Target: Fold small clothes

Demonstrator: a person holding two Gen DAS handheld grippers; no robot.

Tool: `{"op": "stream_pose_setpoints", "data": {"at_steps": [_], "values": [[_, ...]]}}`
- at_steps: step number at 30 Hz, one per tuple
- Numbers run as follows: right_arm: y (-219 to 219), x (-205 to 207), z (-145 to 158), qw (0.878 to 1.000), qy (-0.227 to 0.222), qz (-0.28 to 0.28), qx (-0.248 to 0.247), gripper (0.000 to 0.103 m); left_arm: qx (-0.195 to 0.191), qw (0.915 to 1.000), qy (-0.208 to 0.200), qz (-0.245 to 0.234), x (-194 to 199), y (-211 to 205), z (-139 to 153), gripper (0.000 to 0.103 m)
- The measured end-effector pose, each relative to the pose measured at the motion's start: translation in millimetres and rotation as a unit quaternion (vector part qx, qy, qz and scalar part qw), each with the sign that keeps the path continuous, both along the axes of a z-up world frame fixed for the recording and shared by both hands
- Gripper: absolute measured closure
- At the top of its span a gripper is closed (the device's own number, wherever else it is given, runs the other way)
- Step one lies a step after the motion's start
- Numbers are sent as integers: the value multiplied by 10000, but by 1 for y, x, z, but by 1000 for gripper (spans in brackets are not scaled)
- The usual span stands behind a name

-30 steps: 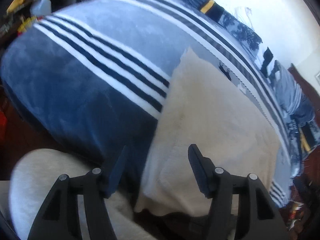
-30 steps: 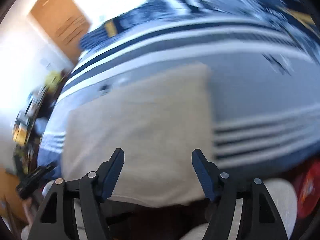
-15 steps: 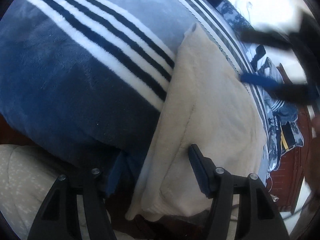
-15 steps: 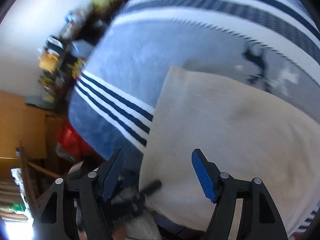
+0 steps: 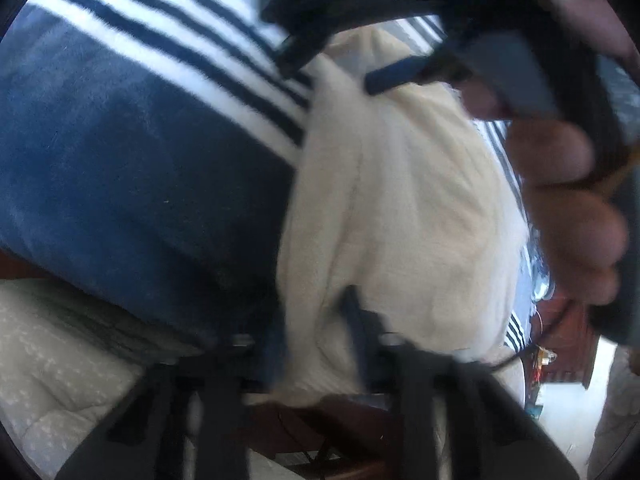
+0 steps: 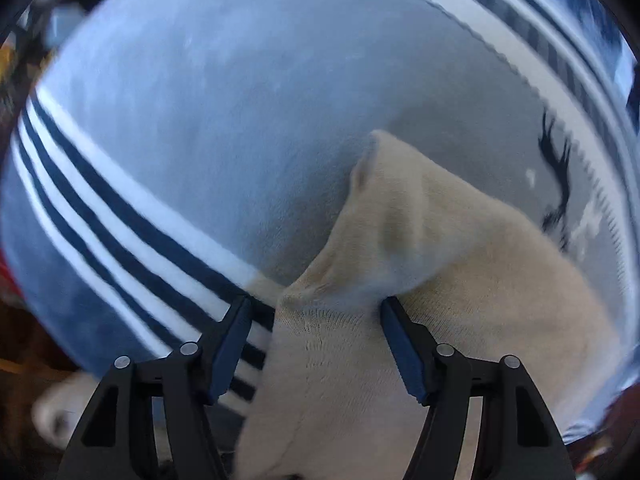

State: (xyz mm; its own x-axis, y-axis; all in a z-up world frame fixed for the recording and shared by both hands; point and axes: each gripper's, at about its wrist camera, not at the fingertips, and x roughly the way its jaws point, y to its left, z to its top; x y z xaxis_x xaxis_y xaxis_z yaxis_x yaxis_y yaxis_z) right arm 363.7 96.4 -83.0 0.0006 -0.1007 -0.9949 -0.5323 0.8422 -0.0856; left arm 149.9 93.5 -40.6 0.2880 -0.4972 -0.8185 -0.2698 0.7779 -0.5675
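A cream garment (image 5: 400,200) lies flat on a blue striped blanket (image 5: 120,160). My left gripper (image 5: 314,320) is at the garment's near left edge, its jaws closing with the cloth bunched and pinched between the pads. In the right wrist view the garment (image 6: 460,280) has a raised corner. My right gripper (image 6: 316,304) points down over the garment's left edge, jaws wide and closing slightly; cloth sits between them, unpinched. One of its fingers (image 6: 230,344) is over the blanket's stripes. The right gripper's blue pad (image 5: 396,72) also shows at the top of the left wrist view.
The hand (image 5: 568,216) that holds the right gripper fills the right of the left wrist view. White quilted bedding (image 5: 60,360) lies below the blanket's edge. Wooden furniture (image 5: 568,344) stands beyond the bed. A dark printed figure (image 6: 556,184) marks the blanket (image 6: 200,120).
The left jaws have closed on the garment's near edge after dropping a little. The right gripper swept across the bed to the garment's left side and now points down over it.
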Motion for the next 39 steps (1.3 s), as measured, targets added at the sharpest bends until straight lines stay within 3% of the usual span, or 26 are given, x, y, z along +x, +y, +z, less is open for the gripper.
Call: {"op": "stream_pose_setpoints", "data": {"at_steps": [3, 5, 7, 13, 15, 16, 17, 20, 23, 28, 31, 35, 37, 39], "values": [[0, -6, 1, 9993, -187, 209, -234, 42, -245, 9990, -357, 62, -7, 1, 15, 93], [-3, -8, 3, 9985, -246, 337, -365, 61, -358, 9974, -624, 72, -12, 0, 26, 93], [-12, -9, 3, 9982, -183, 396, -413, 64, -150, 9960, -880, -16, -14, -10, 38, 93], [-11, -1, -4, 9966, -104, 518, -632, 62, 46, 9951, -983, -129, -12, -28, 41, 94], [2, -3, -2, 9929, -294, 836, -792, 75, 53, 9951, -983, -101, -16, -27, 42, 94], [2, -4, 3, 9910, -446, 936, -845, 90, -21, 9950, -998, -38, -17, -25, 43, 94], [-5, -2, 10, 9930, -452, 865, -666, 93, -100, 9947, -1023, 22, -20, -22, 44, 94], [-43, 8, 42, 9988, -319, 231, 290, 94, -145, 9930, -1163, 151, -20, -17, 54, 94], [-75, 27, 82, 9925, -370, -348, 1110, 95, -129, 9914, -1292, 139, -11, -19, 74, 94], [-73, 46, 124, 9834, -965, -450, 1472, 95, 115, 9872, -1583, 152, 25, 0, 116, 94], [-45, 69, 142, 9757, -1164, -609, 1753, 95, 297, 9848, -1671, 366, 50, 26, 120, 94], [-7, 96, 137, 9725, -1219, -735, 1842, 94, 362, 9870, -1429, 643, 81, 79, 92, 93], [9, 104, 115, 9739, -1075, -820, 1821, 90, 369, 9919, -981, 722, 89, 90, 67, 92], [16, 109, 79, 9755, -654, -738, 1966, 84, 653, 9921, -710, 804, 91, 104, 57, 91]]}}
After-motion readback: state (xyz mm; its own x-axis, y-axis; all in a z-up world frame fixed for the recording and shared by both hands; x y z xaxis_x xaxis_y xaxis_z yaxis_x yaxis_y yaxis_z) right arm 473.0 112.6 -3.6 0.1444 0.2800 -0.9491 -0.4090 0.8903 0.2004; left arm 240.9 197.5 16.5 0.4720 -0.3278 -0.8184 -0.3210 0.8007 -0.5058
